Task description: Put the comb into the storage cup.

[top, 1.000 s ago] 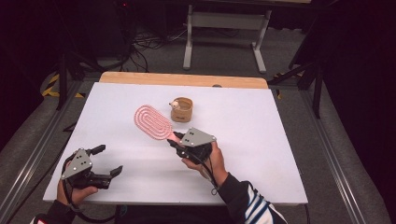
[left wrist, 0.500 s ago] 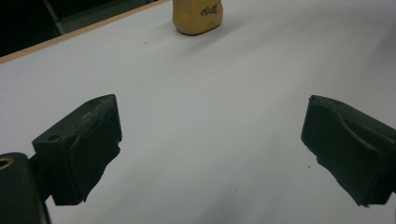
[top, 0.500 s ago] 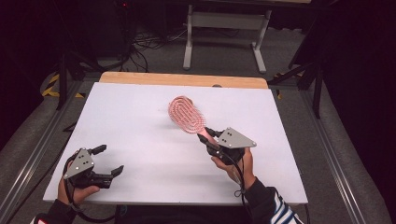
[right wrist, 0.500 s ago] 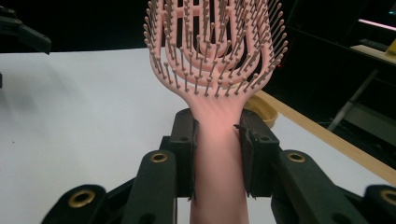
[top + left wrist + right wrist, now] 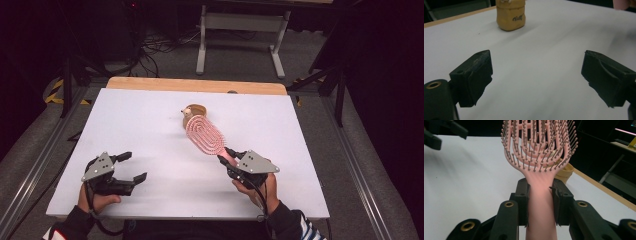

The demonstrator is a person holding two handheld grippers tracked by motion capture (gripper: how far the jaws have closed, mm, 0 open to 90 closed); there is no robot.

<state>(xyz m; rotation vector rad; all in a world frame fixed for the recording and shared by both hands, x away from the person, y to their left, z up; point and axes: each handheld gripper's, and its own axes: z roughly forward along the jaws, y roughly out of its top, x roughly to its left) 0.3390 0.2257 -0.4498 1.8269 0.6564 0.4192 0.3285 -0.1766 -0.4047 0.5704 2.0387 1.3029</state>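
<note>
My right gripper (image 5: 226, 156) is shut on the handle of a pink vented hairbrush (image 5: 204, 134). The brush is held off the white table, its head pointing away toward a small tan cup (image 5: 194, 112). In the right gripper view the jaws clamp the handle (image 5: 540, 200) from both sides, the bristles of the hairbrush (image 5: 539, 150) face the camera, and the cup (image 5: 566, 173) peeks out behind. My left gripper (image 5: 134, 166) hovers at the front left with nothing between its jaws, which have just been closing a little. The left gripper (image 5: 539, 75) faces the cup (image 5: 510, 15).
The white table top (image 5: 140, 125) has a wooden strip (image 5: 195, 85) along its far edge. Beyond it are a dark floor with cables and a grey metal stand (image 5: 240, 30). A striped sleeve (image 5: 300, 230) comes in at the bottom right.
My right gripper moved to the right with the hairbrush, whose head swung up off the table and now points at the cup. The left gripper shifted slightly forward and right.
</note>
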